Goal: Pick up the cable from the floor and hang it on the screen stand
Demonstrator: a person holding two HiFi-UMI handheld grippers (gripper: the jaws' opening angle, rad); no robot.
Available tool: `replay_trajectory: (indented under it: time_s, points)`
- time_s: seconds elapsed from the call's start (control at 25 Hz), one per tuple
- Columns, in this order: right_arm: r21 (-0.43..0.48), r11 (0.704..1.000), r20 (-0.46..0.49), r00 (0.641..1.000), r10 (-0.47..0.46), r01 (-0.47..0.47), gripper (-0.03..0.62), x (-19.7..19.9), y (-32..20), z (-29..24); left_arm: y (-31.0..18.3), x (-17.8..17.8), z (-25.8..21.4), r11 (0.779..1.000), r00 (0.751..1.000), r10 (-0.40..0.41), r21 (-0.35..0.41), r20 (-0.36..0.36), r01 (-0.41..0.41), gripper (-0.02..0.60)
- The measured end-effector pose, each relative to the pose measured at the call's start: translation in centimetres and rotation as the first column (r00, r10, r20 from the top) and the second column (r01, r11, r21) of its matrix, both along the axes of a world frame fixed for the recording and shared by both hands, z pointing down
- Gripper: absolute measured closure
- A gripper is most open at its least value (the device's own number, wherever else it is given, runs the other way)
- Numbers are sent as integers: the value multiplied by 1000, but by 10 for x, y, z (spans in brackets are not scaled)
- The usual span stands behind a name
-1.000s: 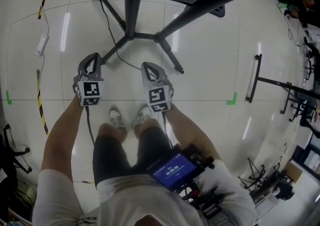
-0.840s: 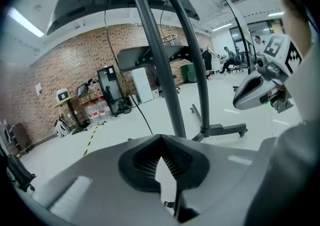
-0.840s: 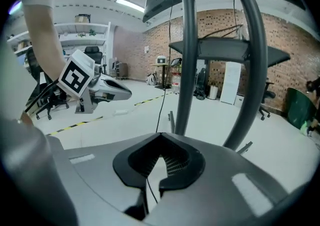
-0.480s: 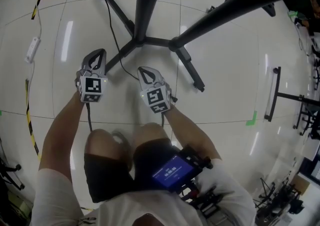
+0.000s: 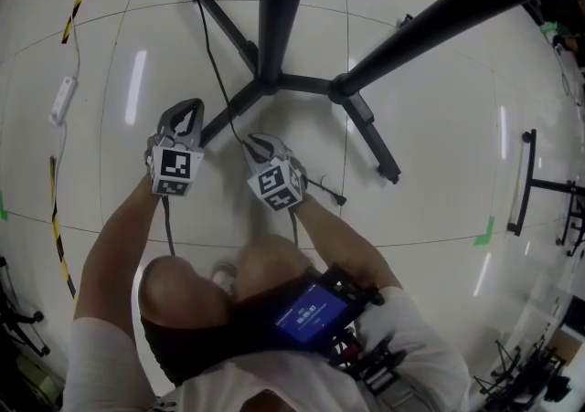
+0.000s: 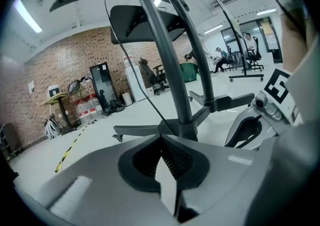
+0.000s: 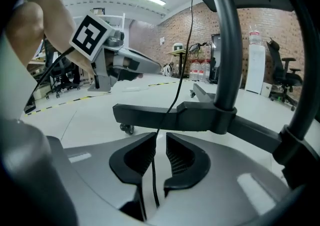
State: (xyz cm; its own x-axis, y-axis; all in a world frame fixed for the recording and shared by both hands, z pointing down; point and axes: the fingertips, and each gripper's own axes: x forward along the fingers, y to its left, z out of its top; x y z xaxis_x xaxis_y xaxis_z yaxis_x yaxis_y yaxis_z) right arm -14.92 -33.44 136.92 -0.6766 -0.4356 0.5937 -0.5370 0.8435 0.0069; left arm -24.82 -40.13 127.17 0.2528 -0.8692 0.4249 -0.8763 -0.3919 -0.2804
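Observation:
A thin black cable (image 5: 218, 68) runs down across the floor, past the dark screen stand's hub (image 5: 267, 84), to a loose end (image 5: 340, 201). My right gripper (image 5: 254, 141) is low over it, jaws opening. In the right gripper view the cable (image 7: 172, 99) passes between the parted fingers of this gripper (image 7: 159, 142), lying along the left pad, not pinched. Beside the stand's leg (image 5: 219, 118) my left gripper (image 5: 187, 110) is shut and empty; its closed jaws (image 6: 161, 142) face the stand's pole (image 6: 172, 69).
The stand's legs (image 5: 366, 122) spread over the pale tiled floor. A white power strip (image 5: 62, 100) and yellow-black tape (image 5: 57, 237) lie at the left. Another black floor stand (image 5: 526, 182) and a green tape mark (image 5: 484, 232) are at the right. A screen device (image 5: 309, 310) hangs at the person's chest.
The person has crouched and both grippers have come closer to the stand's base. The right gripper has swung left onto the cable and its jaws have parted.

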Motion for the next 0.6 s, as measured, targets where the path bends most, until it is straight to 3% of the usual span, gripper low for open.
replay_trajectory:
  time_s: [0.24, 0.36, 0.6]
  points:
    - [-8, 1000, -58, 998, -14, 14, 500, -24, -2, 33, 6, -12, -1, 1000, 1000, -8, 6, 4, 8, 580]
    - [8, 1000, -80, 997, 16, -15, 545, -25, -6, 39, 8, -19, -2, 1000, 1000, -12, 12, 4, 12, 580]
    - [5, 998, -101, 992, 69, -69, 565, -5, -1, 34, 2, -23, 1, 999, 1000, -27, 21, -14, 27, 580]
